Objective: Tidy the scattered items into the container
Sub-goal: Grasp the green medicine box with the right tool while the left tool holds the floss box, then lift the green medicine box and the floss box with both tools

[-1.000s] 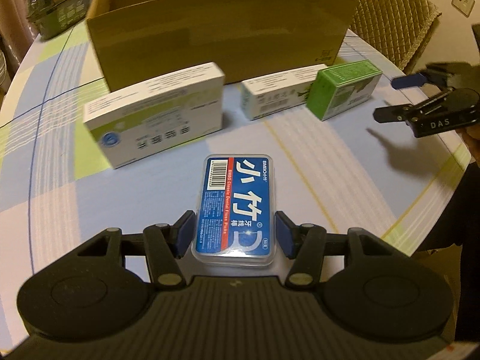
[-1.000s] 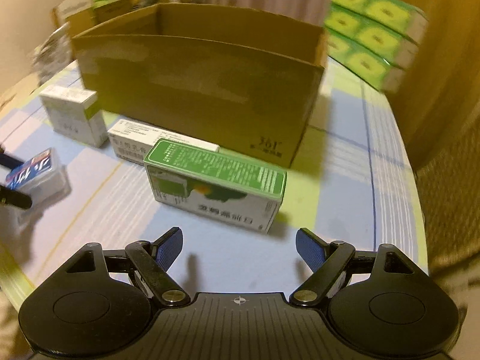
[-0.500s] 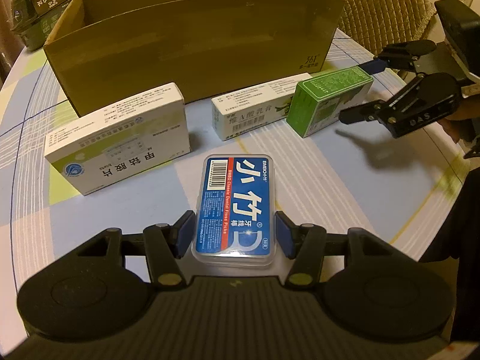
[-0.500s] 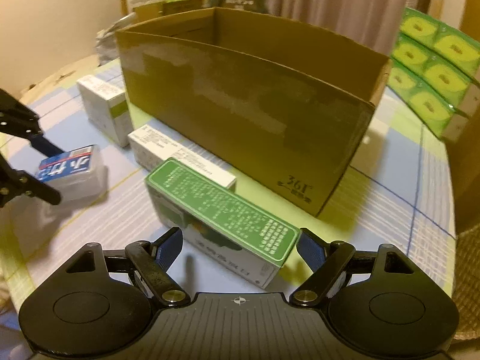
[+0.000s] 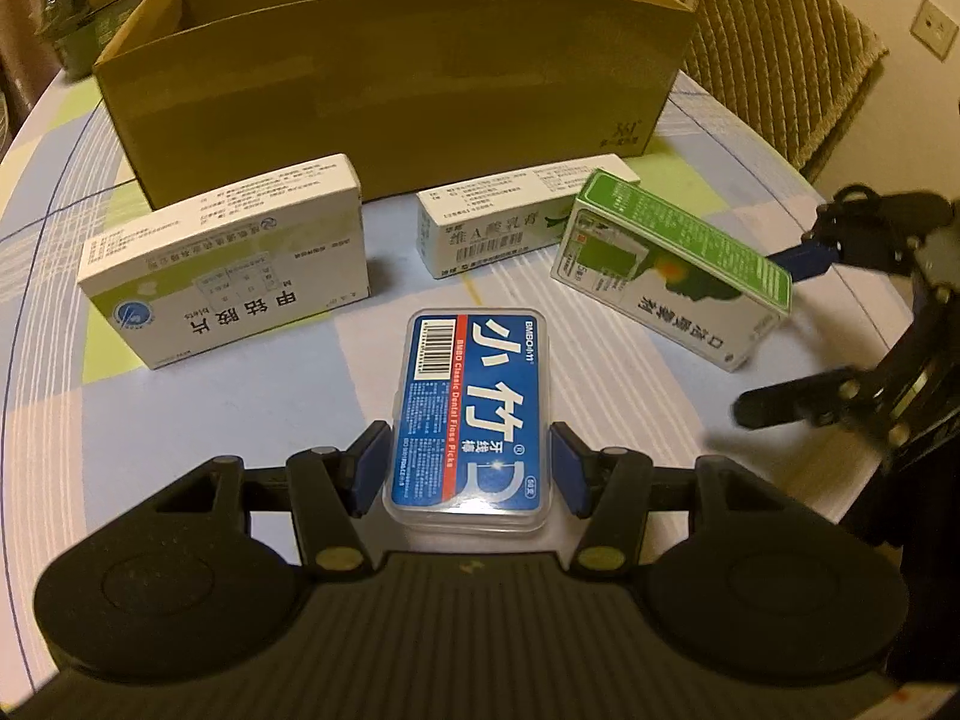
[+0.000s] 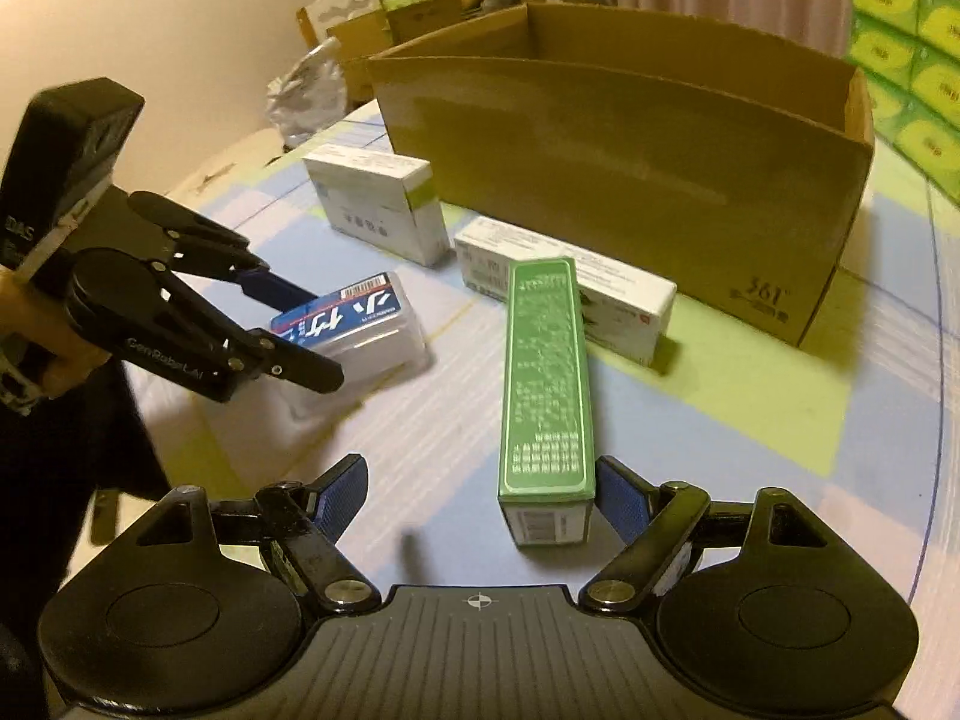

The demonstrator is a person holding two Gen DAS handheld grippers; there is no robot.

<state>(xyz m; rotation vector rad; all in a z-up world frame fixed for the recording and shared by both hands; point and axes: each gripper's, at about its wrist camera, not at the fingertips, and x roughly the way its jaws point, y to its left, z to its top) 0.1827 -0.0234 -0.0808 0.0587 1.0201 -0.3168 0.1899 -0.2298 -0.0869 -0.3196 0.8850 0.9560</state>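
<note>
My left gripper (image 5: 468,474) is shut on a clear floss-pick case with a blue label (image 5: 471,408), held just above the table; both show in the right wrist view, the gripper (image 6: 300,330) and the case (image 6: 354,324). My right gripper (image 6: 480,501) is open around the near end of a green box (image 6: 543,384); the right pad sits against it, the left pad stands apart. The green box (image 5: 678,264) also shows in the left wrist view, with the right gripper (image 5: 780,330) at its end. The open cardboard box (image 5: 390,84) stands behind.
Two white medicine boxes lie in front of the cardboard box: a large one (image 5: 228,258) at left and a long one (image 5: 498,222) in the middle. A wicker chair (image 5: 774,42) stands at right. Green tissue packs (image 6: 906,48) are stacked beyond the box.
My right gripper has swung round and closed in on the green box, which now lies between its fingers and has turned lengthwise. My left gripper still holds the case.
</note>
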